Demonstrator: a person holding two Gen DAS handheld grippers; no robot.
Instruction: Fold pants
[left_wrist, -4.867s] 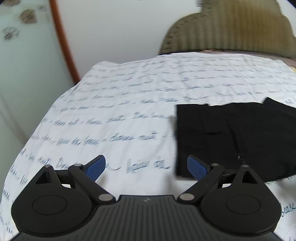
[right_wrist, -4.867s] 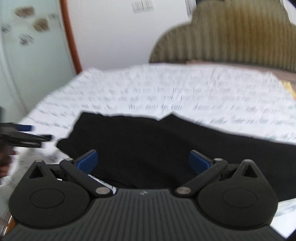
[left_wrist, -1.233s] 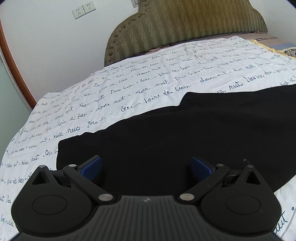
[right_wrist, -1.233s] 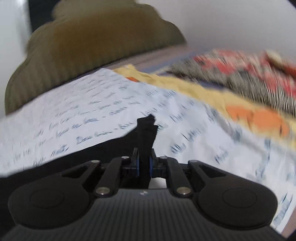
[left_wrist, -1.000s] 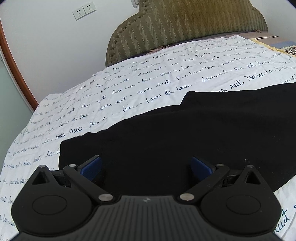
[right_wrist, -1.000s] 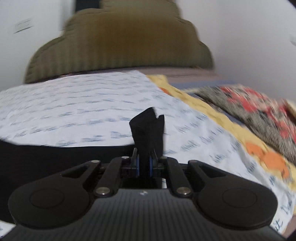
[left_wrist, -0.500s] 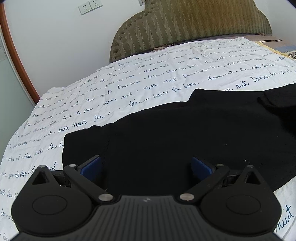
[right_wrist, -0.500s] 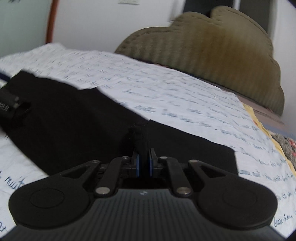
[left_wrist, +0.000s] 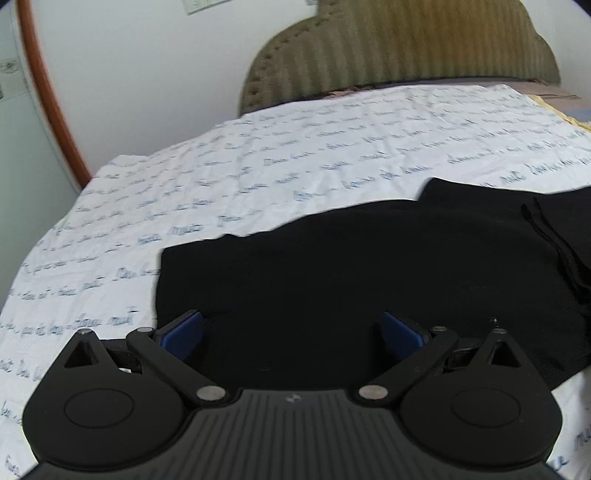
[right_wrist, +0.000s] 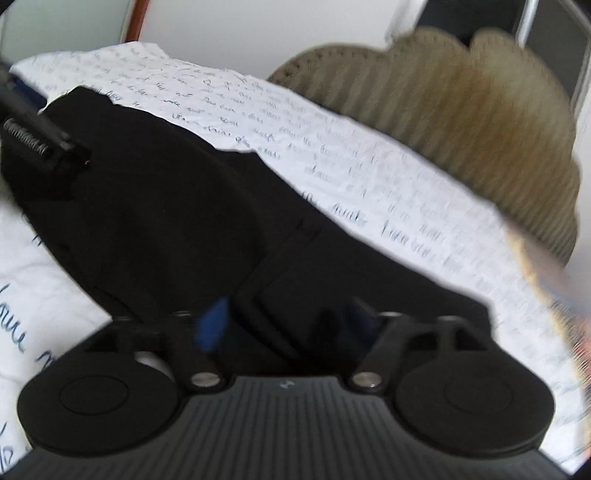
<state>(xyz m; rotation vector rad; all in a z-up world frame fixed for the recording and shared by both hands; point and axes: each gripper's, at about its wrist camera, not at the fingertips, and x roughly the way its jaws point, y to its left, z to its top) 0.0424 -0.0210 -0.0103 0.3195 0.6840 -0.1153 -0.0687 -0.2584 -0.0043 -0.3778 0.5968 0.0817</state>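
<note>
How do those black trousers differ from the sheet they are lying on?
The pants are plain black; the sheet is white with blue handwriting print. The pants cover only the near part of the bed, while the sheet spreads on up to the headboard. Both are cloth lying fairly flat.

One pair of black pants (left_wrist: 351, 266) lies on one bed sheet (left_wrist: 258, 166). One padded headboard (left_wrist: 406, 48) stands behind. Two grippers show, left gripper (left_wrist: 291, 332) and right gripper (right_wrist: 286, 321).
</note>
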